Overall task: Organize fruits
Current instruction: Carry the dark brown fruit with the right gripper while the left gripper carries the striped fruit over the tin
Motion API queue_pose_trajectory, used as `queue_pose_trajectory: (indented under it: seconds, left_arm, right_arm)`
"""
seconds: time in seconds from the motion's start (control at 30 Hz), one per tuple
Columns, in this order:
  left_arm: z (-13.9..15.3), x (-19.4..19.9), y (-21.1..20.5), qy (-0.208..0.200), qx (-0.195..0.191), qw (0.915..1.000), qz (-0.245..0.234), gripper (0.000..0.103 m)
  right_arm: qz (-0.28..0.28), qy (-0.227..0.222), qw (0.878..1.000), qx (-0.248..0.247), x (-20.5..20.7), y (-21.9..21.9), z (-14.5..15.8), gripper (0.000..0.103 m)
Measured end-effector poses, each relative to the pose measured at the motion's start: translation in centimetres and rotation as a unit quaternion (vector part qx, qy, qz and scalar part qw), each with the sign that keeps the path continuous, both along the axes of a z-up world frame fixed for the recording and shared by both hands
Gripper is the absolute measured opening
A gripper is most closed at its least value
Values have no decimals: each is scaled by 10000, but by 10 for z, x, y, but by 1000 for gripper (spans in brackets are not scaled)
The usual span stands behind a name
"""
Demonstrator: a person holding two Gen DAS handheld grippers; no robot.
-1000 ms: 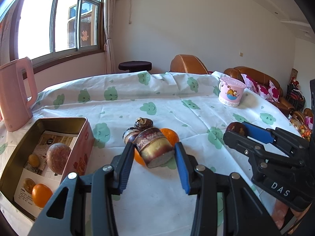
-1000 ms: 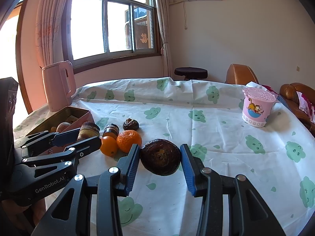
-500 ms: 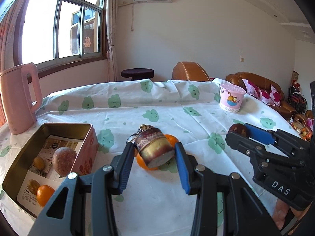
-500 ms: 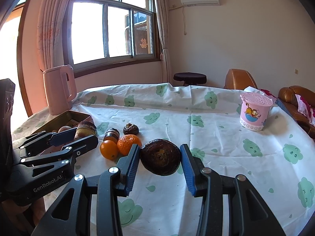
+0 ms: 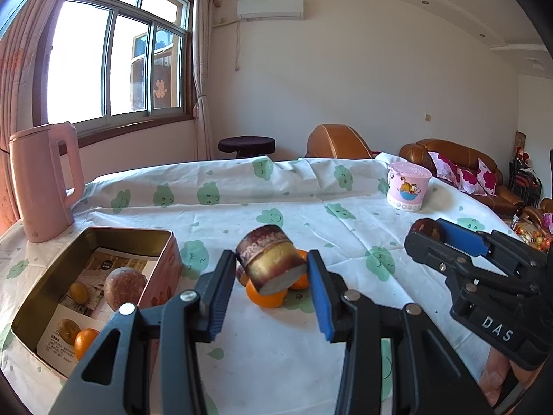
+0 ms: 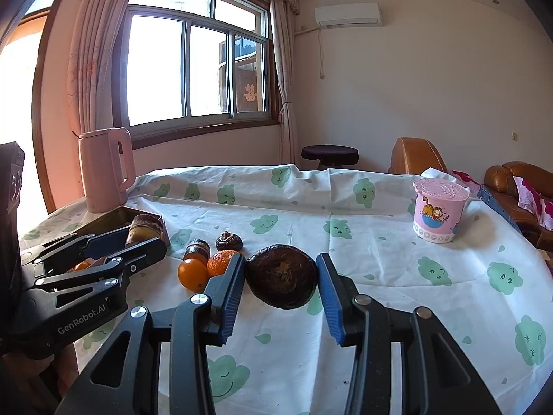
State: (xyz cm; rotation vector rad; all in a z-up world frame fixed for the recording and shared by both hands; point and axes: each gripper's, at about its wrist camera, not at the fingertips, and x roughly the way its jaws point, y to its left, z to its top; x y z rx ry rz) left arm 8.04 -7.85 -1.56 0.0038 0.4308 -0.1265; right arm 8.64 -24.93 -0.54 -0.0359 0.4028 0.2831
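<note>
Left wrist view: the left gripper (image 5: 272, 275) was clamped on a short brown cut chunk (image 5: 271, 260) with a pale cut face, both blue pads pressed against its sides, the piece held tilted and clear of the tablecloth (image 5: 311, 339). Below and behind it lay two oranges (image 5: 266, 296) on the cloth, touching each other. To the left stood an open tin box (image 5: 162, 269) — inside it a round brownish fruit (image 5: 125, 287), a small yellowish fruit (image 5: 78, 292) and an orange (image 5: 84, 342) on a printed leaflet. A pink kettle (image 5: 43, 186) stood beyond the box; a pink lidded cup (image 5: 409, 186) stood far right on the table. Right wrist view: the right gripper (image 6: 281, 278) was closed on a dark, flattened round fruit (image 6: 280, 276) with an orange spot at its centre, pads touching both sides, fruit lifted off the cloth. On the cloth left of it sat the same two oranges, a small dark cut piece (image 6: 197, 249) and a shrivelled dark fruit (image 6: 228, 241) — all near each other, well apart from the cup. Left gripper with its chunk showed at the left edge, above the near end of the box. A fingertip (image 5: 497, 377) was visible under the right gripper in the left view.
</note>
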Motion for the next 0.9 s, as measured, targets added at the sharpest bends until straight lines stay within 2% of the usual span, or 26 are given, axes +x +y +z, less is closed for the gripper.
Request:
queue_pose_trajectory:
  seconds: [0.3,0.57,0.9]
  left_arm:
    - [5,-11,5,-264,15,9996,132,44]
    - [4,-13,31,-190,-44,9991,371,44]
    - [3,-12,67,-63,-151,9973,714,44]
  right_arm:
    - [-60,-191,9998,-99,-7,3,2,44]
    - [201,-34,9998,15,-3,15,1,44]
    - [657,-59,9975,-243,-1,62,5,44]
